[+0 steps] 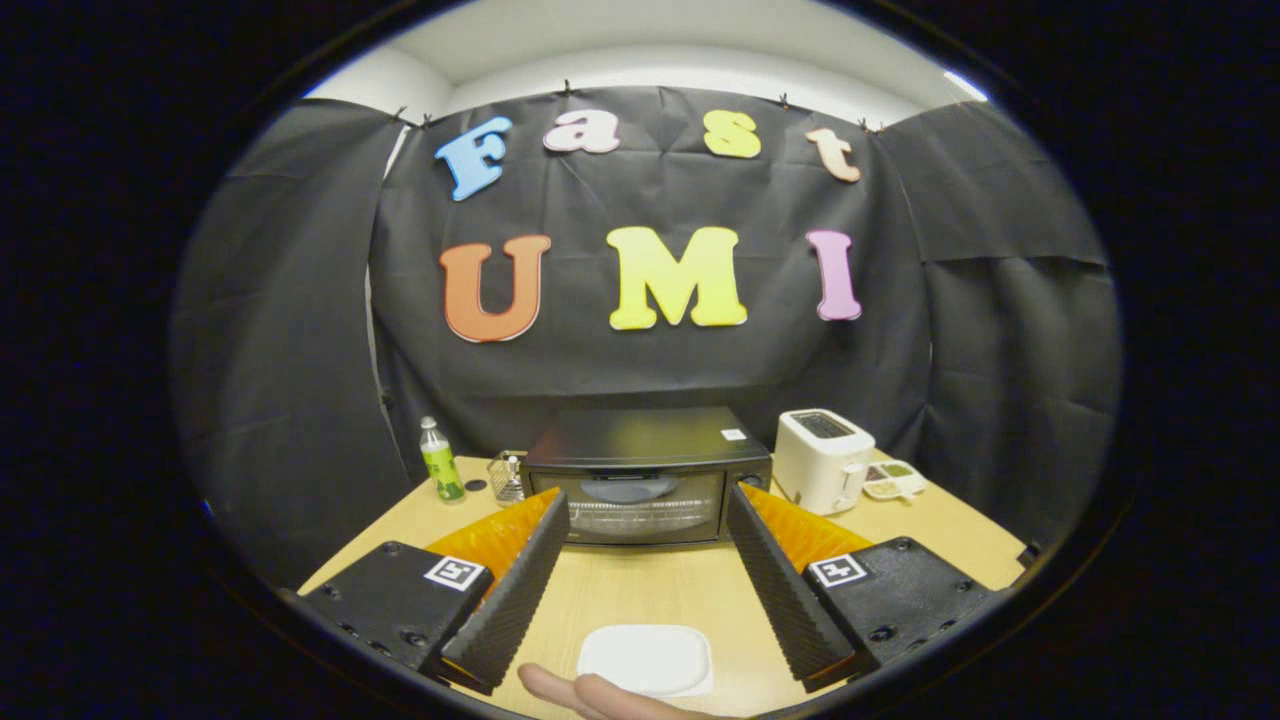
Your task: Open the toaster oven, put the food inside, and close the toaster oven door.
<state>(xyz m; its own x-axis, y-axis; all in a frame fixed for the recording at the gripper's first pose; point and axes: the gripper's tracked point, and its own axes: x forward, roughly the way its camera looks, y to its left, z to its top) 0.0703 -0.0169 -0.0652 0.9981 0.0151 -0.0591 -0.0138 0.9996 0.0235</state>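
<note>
On table: toaster oven door closed | tongs spread wide, empty | white plate between fingers

- toaster oven: glossy dark metal, glass door
- table: smooth light wood
- toaster: shiny white plastic
- gripper pads, spread apart: ribbed, matt

A wooden table stands in front of the black cloth wall. Above the cloth wall is a pale ceiling.

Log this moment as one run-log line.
claw open, empty | toaster oven door shut, beyond fingers | white plate between fingers | stage: approach
</note>
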